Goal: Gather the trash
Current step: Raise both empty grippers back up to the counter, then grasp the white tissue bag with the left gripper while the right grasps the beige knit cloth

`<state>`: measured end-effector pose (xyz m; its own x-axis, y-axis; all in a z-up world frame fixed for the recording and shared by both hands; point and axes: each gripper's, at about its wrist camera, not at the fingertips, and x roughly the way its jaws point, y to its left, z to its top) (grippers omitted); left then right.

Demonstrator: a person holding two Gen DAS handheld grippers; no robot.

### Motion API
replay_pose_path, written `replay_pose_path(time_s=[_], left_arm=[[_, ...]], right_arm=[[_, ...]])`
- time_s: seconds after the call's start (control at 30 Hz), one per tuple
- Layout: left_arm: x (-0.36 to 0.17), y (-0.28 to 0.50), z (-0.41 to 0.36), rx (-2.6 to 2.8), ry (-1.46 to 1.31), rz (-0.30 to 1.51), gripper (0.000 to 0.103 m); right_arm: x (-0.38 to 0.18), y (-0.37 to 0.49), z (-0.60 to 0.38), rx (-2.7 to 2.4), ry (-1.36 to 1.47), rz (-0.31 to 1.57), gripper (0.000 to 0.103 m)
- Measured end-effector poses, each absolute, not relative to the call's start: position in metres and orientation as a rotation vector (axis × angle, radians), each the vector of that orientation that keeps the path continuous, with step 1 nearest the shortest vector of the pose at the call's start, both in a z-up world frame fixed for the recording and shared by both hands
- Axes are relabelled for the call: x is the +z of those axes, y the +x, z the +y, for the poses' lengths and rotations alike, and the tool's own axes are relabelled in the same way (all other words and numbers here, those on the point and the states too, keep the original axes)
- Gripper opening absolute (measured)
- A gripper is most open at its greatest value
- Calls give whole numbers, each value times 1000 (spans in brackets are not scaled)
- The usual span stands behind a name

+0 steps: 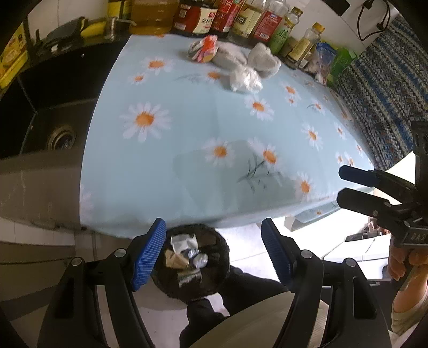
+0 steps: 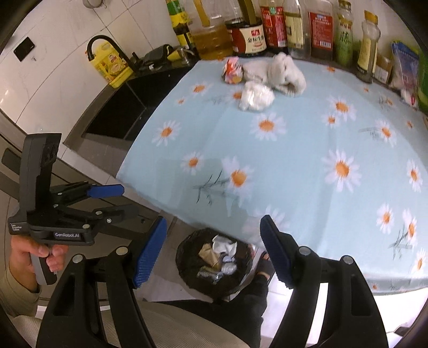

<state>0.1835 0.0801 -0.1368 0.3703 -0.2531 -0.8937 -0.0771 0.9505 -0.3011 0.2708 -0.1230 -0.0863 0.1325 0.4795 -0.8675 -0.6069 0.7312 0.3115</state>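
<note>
A black-lined trash bin (image 1: 219,270) (image 2: 187,265) stands on the floor below the table's front edge, holding several crumpled wrappers and papers. On the far side of the daisy tablecloth (image 1: 192,117) (image 2: 294,150) lie a crumpled white plastic wad (image 1: 244,79) (image 2: 256,96), a red-orange crumpled wrapper (image 1: 204,49) (image 2: 232,71) and grey crumpled cloth or paper (image 1: 263,60) (image 2: 287,73). My left gripper (image 1: 214,250) (image 2: 120,199) is open and empty above the bin. My right gripper (image 2: 214,250) (image 1: 339,184) is open and empty, also above the bin.
A row of sauce and oil bottles (image 1: 240,18) (image 2: 294,26) lines the table's back edge. A dark sink (image 1: 53,117) (image 2: 120,112) with a black tap (image 2: 107,45) lies to the left. A patterned blue cloth (image 1: 388,101) hangs at the right.
</note>
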Motion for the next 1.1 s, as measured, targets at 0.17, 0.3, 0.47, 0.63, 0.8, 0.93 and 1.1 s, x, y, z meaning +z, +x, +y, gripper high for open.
replay_pose_path(time_s=[0.17,0.3,0.47,0.63,0.8,0.93,1.1], left_arm=[[-128,213,75,-105,-315,1178,71],[-127,238,69,-100,-313,1177,71],[-128,272,59,-85,-310,1189,71],[-126,304,51,-63,-308,1193,71],[-128,330,44,-35,-309,1200,71],[-133,350,40,-9,-313,1211,71],[-140,372,36,17,-312,1230,71]], right_arm=[[-83,309,-124,792,-130,1187,72],[-83,341,-126,798,-128,1180,72],[-82,382,-128,810,-126,1174,72],[-82,426,-126,837,-125,1166,72],[-87,465,-121,864,-111,1168,72],[-94,485,-114,890,-99,1182,72],[-110,508,-100,924,-93,1214,72]])
